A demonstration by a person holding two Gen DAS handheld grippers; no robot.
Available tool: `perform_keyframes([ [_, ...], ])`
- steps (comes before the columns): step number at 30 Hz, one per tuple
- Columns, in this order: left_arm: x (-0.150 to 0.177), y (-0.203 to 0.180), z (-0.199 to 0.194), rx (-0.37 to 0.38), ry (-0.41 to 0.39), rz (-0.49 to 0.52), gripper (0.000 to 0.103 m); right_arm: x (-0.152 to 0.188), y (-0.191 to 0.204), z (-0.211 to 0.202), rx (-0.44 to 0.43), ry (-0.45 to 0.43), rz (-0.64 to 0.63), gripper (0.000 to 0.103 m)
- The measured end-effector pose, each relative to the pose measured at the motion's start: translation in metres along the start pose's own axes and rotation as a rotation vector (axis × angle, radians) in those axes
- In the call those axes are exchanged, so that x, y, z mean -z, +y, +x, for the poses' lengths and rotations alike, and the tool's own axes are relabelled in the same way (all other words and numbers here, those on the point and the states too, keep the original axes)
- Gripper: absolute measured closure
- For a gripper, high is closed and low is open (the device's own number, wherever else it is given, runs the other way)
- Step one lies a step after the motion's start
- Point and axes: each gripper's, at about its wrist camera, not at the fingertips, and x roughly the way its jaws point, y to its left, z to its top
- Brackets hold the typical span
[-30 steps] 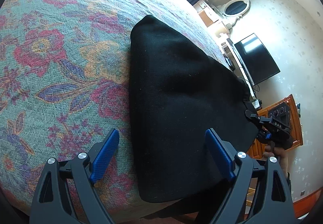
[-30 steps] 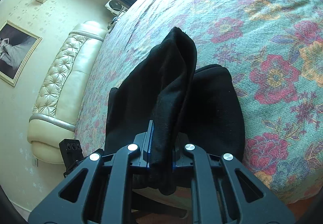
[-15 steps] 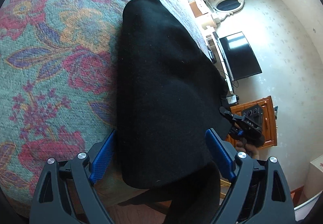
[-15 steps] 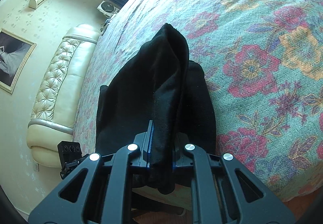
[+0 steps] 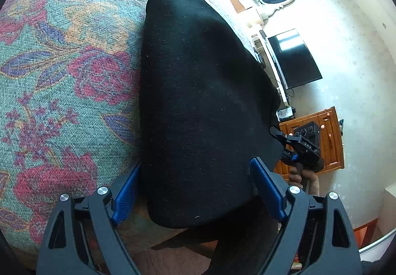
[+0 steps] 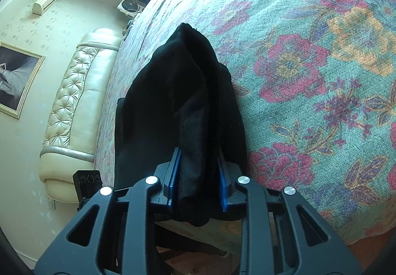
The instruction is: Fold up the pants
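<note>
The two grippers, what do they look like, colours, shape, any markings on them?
Both are alike: the left gripper and the right gripper have black plastic linkage arms with triangular cut-outs, joined by round silver pivot bolts. The fingers carry flat, ribbed blue pads. Seen from the left wrist, the right gripper's black camera block bears white letters, seemingly "DAS". No cables or sleeves show.

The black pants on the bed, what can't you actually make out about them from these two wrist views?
- Left wrist view: the black pants show as one dark mass; folds and layers are lost in the black.
- Left wrist view: their near end hangs past the floral bedspread and leaves the frame bottom.
- Right wrist view: the bunch between the right hand-held gripper pads hides any contact while its jaws open.
</note>
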Motion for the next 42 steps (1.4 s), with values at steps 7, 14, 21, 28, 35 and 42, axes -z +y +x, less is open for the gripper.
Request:
perform_keyframes([
  [7, -0.011, 0.017, -0.009, 0.144, -0.037, -0.142, 0.019, 0.016, -0.026, -0.029, -0.016, -0.01, 0.043, 0.011],
  [14, -0.014, 0.023, -0.013, 0.226, -0.062, -0.222, 0.019, 0.032, -0.06, -0.01, -0.258, -0.005, 0.219, 0.011],
  [21, -0.01, -0.009, 0.0, 0.076, -0.045, -0.069, 0.017, 0.032, -0.05, 0.004, -0.263, 0.013, 0.194, 0.013],
  [28, -0.006, -0.014, 0.012, -0.007, -0.053, -0.021, 0.042, 0.033, -0.048, 0.006, -0.16, 0.029, 0.15, 0.055],
  [35, -0.007, -0.006, 0.011, -0.005, -0.055, -0.022, 0.069, 0.04, -0.071, -0.003, -0.161, 0.034, 0.127, 0.07],
  [42, -0.004, 0.011, 0.012, 0.07, -0.057, -0.022, 0.069, 0.048, -0.078, 0.0, -0.172, 0.045, 0.117, 0.07],
])
